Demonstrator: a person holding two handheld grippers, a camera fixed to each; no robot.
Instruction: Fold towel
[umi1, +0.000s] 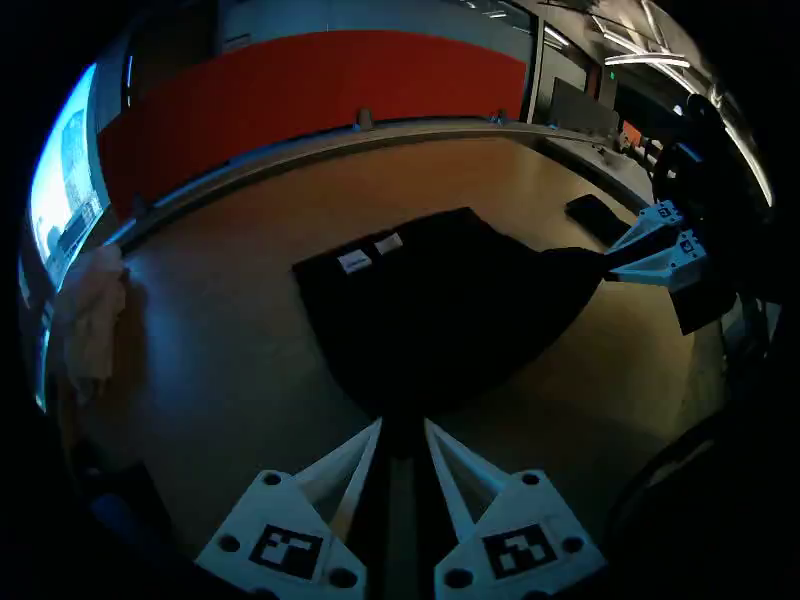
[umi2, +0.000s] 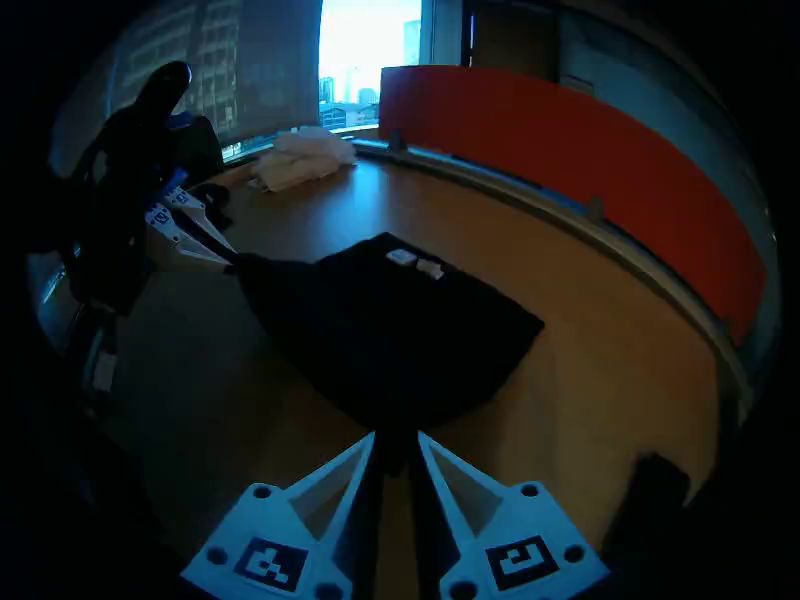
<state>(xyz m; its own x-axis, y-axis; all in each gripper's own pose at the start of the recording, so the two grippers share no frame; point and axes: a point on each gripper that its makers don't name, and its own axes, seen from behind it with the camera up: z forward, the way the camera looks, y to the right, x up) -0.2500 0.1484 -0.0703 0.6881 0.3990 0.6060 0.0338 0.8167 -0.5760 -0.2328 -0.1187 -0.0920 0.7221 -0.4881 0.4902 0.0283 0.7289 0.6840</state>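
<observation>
A black towel (umi1: 440, 310) with two small white tags (umi1: 370, 252) lies spread on the wooden table (umi1: 220, 340). My left gripper (umi1: 403, 432) is shut on its near corner, and the cloth rises between the two fingers. At the right, my right gripper (umi1: 612, 262) pinches another corner and holds it lifted off the table. In the right gripper view the same towel (umi2: 390, 320) stretches from my right gripper (umi2: 397, 445), shut on one corner, to the left gripper (umi2: 232, 262), held by a dark-sleeved person at the left.
A crumpled white cloth (umi1: 90, 320) (umi2: 300, 155) lies at the table edge by the window. A red partition (umi1: 300, 100) (umi2: 600, 170) runs along the far side. A flat dark object (umi1: 595, 215) lies on the table near the right gripper.
</observation>
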